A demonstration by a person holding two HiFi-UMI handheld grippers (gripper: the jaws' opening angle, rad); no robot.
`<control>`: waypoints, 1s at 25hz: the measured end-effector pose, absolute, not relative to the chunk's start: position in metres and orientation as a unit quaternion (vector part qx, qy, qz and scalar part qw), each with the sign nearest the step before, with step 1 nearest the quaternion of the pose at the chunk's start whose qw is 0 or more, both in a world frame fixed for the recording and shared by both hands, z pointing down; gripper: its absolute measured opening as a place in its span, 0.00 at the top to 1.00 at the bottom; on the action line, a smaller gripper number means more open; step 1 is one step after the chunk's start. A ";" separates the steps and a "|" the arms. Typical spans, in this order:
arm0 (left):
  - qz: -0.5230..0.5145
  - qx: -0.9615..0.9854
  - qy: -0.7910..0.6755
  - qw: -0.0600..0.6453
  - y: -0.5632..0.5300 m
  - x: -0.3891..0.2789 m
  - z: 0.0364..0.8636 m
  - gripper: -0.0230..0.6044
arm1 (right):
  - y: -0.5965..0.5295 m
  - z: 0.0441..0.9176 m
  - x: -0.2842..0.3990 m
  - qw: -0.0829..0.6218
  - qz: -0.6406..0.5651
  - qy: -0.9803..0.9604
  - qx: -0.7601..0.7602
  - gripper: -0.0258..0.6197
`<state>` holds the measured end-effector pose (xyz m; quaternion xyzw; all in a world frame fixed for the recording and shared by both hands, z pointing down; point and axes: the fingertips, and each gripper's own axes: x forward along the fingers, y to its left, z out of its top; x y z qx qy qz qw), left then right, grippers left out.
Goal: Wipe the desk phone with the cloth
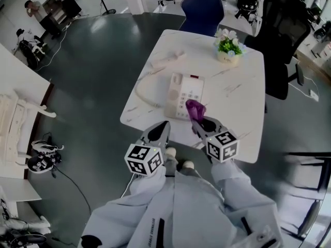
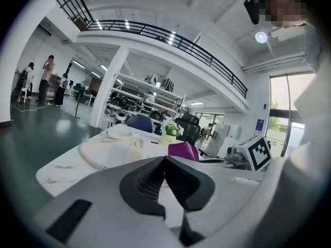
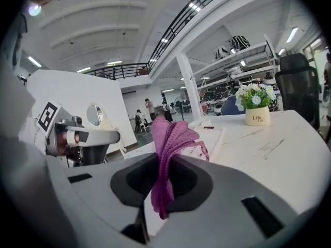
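Observation:
The cream desk phone [image 1: 183,94] lies on the white table [image 1: 243,102], its handset [image 1: 168,61] off the cradle and lying farther back, joined by a looping cord [image 1: 145,93]. My right gripper [image 1: 198,122] is shut on a purple cloth [image 1: 195,109] that stands up over the phone's near right corner. In the right gripper view the cloth [image 3: 168,143] is pinched between the jaws, with the phone [image 3: 212,137] just behind it. My left gripper [image 1: 161,127] hangs shut and empty at the table's front edge, left of the cloth [image 2: 181,150].
A small flower pot [image 1: 228,49] stands at the table's far right. A blue chair [image 1: 202,9] and a black office chair [image 1: 282,40] stand beyond the table. White furniture [image 1: 15,123] and cables lie on the floor to the left.

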<state>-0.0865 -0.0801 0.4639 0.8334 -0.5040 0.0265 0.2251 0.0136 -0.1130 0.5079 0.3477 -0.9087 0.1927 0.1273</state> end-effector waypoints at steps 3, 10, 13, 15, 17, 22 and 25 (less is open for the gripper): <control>0.023 0.833 -0.503 0.229 -0.086 -0.089 0.466 0.97 | -0.122 0.500 0.014 0.123 0.187 -0.907 0.357 0.90; 0.023 0.840 -0.488 0.236 -0.110 -0.102 0.472 0.97 | -0.152 0.486 0.010 0.113 0.176 -0.896 0.392 0.90; 0.026 0.846 -0.476 0.240 -0.124 -0.107 0.473 0.97 | -0.167 0.480 0.008 0.112 0.170 -0.890 0.409 0.90; 0.028 0.848 -0.470 0.243 -0.134 -0.112 0.475 0.97 | -0.178 0.476 0.007 0.113 0.164 -0.885 0.421 0.90; 0.031 0.851 -0.463 0.248 -0.144 -0.118 0.478 0.97 | -0.188 0.473 0.004 0.112 0.161 -0.880 0.433 0.90; 0.036 0.858 -0.445 0.256 -0.166 -0.128 0.484 0.97 | -0.216 0.469 0.000 0.124 0.140 -0.868 0.461 0.90; 0.038 0.861 -0.437 0.259 -0.178 -0.136 0.486 0.97 | -0.232 0.464 -0.003 0.137 0.121 -0.860 0.477 0.90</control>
